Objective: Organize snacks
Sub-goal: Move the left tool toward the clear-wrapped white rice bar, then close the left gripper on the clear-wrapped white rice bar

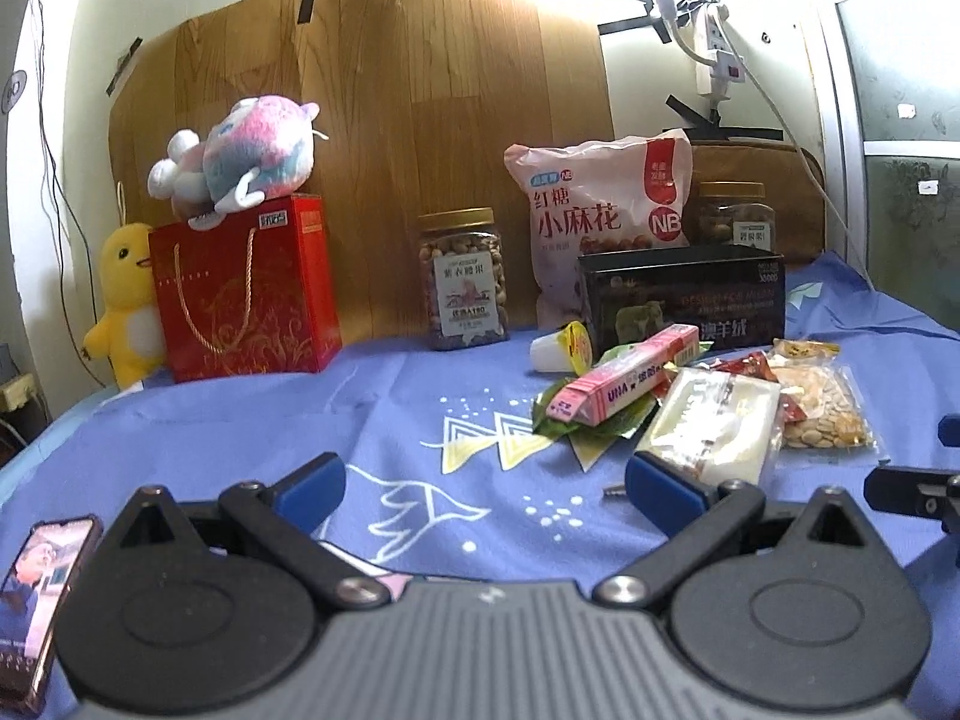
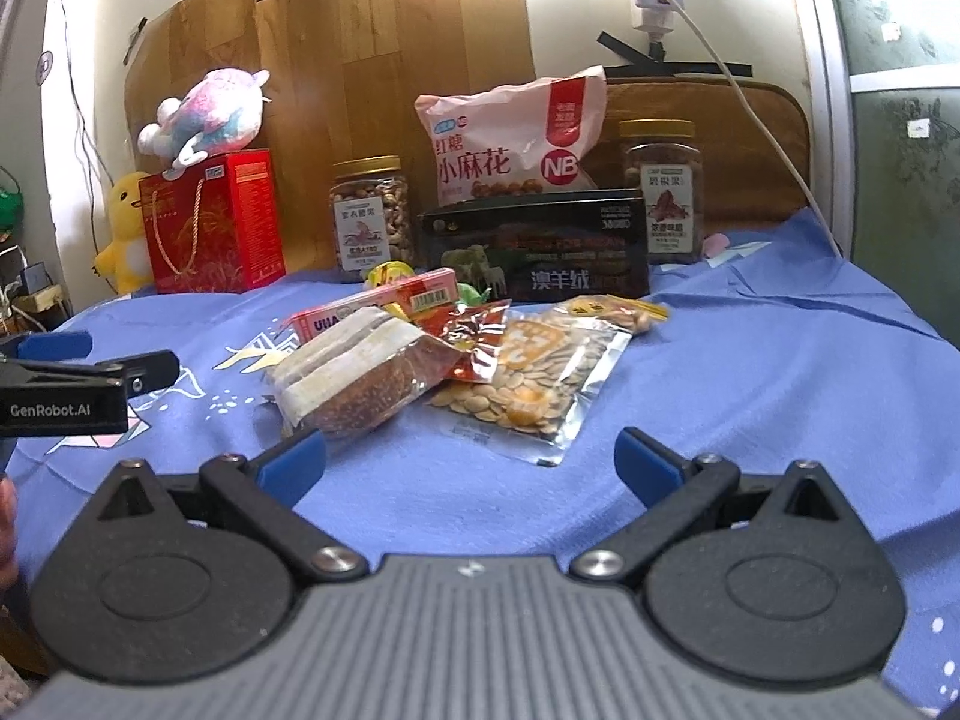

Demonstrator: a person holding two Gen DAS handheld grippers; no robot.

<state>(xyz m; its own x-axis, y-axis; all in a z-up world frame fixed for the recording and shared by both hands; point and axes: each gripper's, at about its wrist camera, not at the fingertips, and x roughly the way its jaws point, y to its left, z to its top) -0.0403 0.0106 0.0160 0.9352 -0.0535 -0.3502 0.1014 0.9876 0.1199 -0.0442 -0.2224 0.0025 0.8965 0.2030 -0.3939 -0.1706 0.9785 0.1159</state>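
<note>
A pile of small snacks lies on the blue cloth: a pink candy box [image 1: 624, 381] [image 2: 366, 309], a wrapped sandwich cake [image 1: 714, 423] [image 2: 360, 375], a clear bag of seeds [image 1: 822, 405] [image 2: 528, 381], a red packet [image 2: 471, 336] and a jelly cup [image 1: 561, 348]. A black open box [image 1: 684, 294] [image 2: 534, 252] stands behind them. My left gripper [image 1: 486, 483] is open and empty, left of the pile. My right gripper [image 2: 471, 459] is open and empty, just in front of the seed bag.
At the back stand a red gift bag [image 1: 243, 291] with plush toys, two nut jars [image 1: 465, 279] [image 2: 663, 192] and a big pink snack bag [image 1: 606, 210]. A phone [image 1: 36, 600] lies at the near left. The left gripper's side shows in the right wrist view [image 2: 78, 381].
</note>
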